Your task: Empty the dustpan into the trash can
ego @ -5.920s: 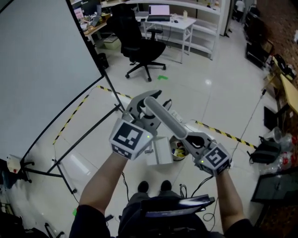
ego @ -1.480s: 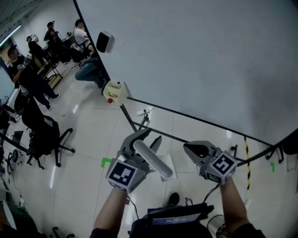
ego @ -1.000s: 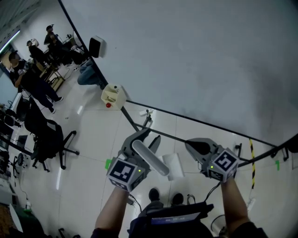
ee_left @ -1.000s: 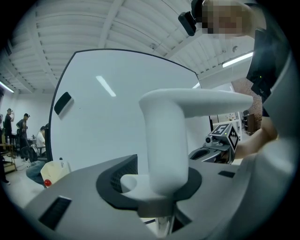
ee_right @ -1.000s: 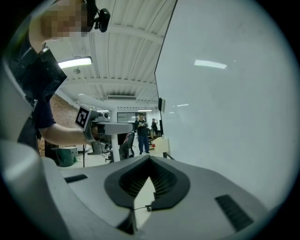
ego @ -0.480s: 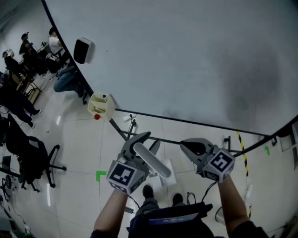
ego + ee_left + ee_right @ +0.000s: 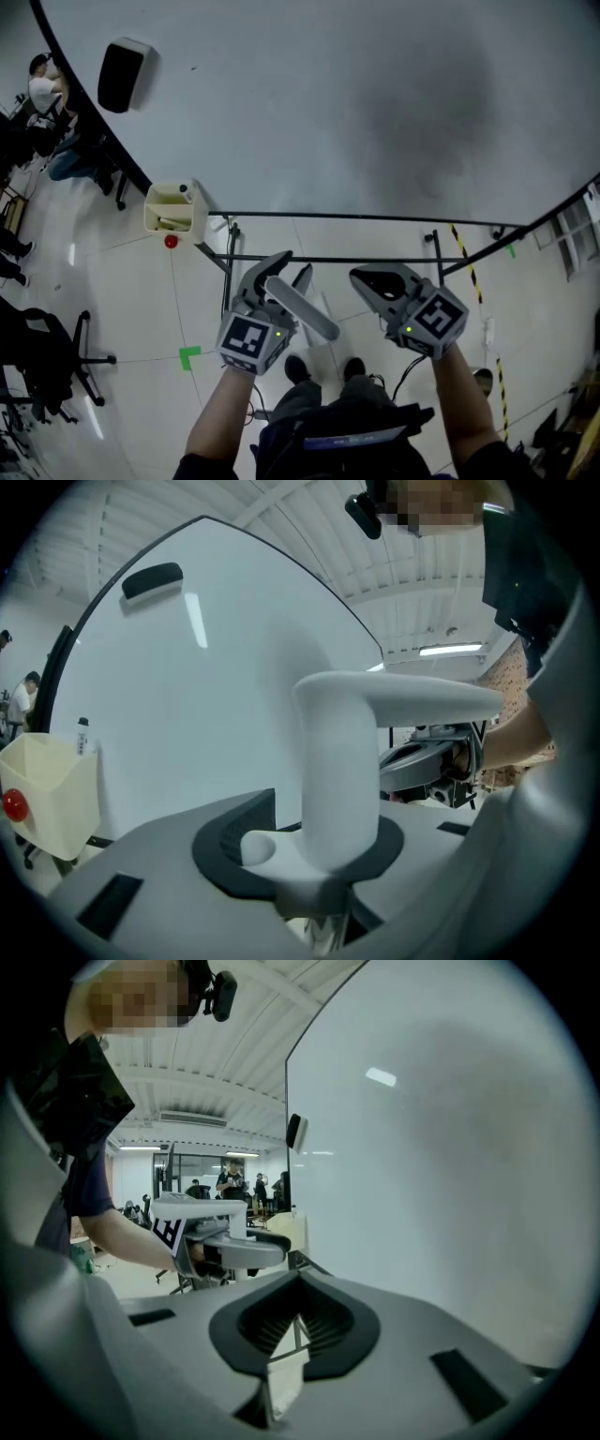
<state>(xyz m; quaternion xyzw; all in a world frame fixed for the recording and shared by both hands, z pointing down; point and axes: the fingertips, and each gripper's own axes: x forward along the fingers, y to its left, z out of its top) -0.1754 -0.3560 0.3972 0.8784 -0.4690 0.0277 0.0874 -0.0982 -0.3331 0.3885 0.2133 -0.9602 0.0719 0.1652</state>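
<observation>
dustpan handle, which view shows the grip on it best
Left gripper view: the handle fills the frame, clamped in the left claw. Head view shows it from above, slanting out of the claw. Right gripper view catches it small, at left.

Large whiteboard [image 7: 328, 103] on a black frame fills the upper view. Black eraser [image 7: 120, 75] on its face, cream box [image 7: 175, 211] at its lower left edge. Glossy white tile floor [image 7: 122, 309]: green tape mark [image 7: 190, 355], yellow-black tape [image 7: 466, 262] to the right. Office chair [image 7: 37, 361] far left. Strip lights [image 7: 192, 1119] overhead.

Bright even ceiling light, glare streak on whiteboard [image 7: 216, 696] — fisheye warping, dark corners
</observation>
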